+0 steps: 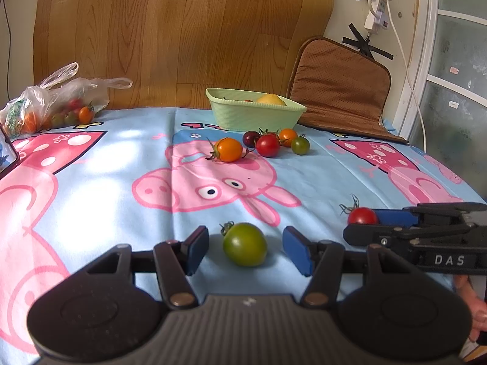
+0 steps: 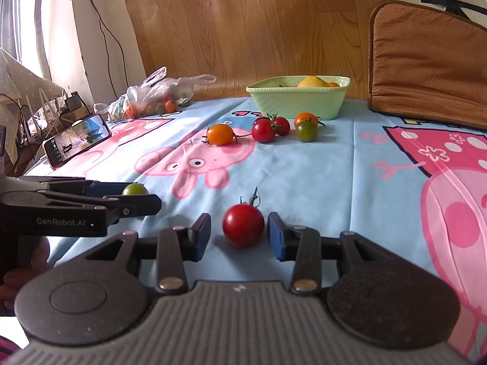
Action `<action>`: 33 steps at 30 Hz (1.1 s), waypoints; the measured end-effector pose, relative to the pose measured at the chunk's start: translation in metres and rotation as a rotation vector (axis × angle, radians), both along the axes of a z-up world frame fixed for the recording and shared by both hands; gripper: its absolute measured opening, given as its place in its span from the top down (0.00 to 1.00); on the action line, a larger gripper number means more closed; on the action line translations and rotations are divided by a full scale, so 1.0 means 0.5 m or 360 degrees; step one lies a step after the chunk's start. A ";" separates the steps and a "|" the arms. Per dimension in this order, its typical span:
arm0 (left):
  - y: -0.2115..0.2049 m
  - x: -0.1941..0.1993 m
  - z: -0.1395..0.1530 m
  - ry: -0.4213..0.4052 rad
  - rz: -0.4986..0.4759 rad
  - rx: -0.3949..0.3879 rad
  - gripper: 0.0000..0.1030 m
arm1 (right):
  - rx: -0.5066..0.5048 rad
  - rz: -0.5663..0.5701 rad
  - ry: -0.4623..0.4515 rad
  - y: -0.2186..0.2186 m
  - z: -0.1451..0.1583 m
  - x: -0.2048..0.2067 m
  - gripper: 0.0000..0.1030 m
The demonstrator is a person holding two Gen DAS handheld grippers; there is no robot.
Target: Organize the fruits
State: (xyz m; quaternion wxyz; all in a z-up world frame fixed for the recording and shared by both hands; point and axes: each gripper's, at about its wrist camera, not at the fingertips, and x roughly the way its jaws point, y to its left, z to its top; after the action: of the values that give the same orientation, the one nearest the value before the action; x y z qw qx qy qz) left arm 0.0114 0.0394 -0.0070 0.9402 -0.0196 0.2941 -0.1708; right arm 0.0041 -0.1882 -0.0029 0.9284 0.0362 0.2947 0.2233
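Observation:
A green tomato (image 1: pixel 245 245) lies on the cartoon-pig cloth between the blue pads of my left gripper (image 1: pixel 246 234), with a gap on each side. A red tomato (image 2: pixel 243 224) lies between the pads of my right gripper (image 2: pixel 239 217); the right pad is close, and a sliver of cloth still shows. Both grippers stand side by side, each visible in the other's view: right gripper (image 1: pixel 362 222), left gripper (image 2: pixel 140 196). Farther back, several tomatoes cluster: an orange one (image 1: pixel 228 149), a red one (image 1: pixel 268 145), a green one (image 1: pixel 300 145). Behind them a pale green bowl (image 1: pixel 255 115) holds a lemon (image 1: pixel 271 99).
A plastic bag (image 1: pixel 57 103) of tomatoes lies at the back left by the wooden wall. A phone (image 2: pixel 76 141) leans at the table's left edge. A brown cushion (image 1: pixel 341 91) stands at the back right. The cloth drops off at the right edge.

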 end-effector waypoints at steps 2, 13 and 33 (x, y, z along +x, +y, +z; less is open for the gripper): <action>0.001 0.000 0.000 0.0000 0.0000 -0.0007 0.47 | -0.0018 0.0002 -0.0008 0.003 0.000 -0.002 0.57; -0.006 -0.007 -0.002 -0.0021 -0.0026 0.0026 0.71 | -0.0127 0.0001 -0.0048 0.021 0.001 -0.009 0.64; -0.058 0.274 0.172 -0.0133 -0.0108 -0.0052 0.71 | 0.0025 -0.0083 -0.0210 -0.031 0.102 0.196 0.69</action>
State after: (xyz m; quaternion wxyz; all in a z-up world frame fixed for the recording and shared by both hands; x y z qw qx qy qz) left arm 0.1484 0.0106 0.0788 0.9449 -0.0176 0.2522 -0.2082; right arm 0.1021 -0.2035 0.0483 0.9510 0.0364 0.2300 0.2033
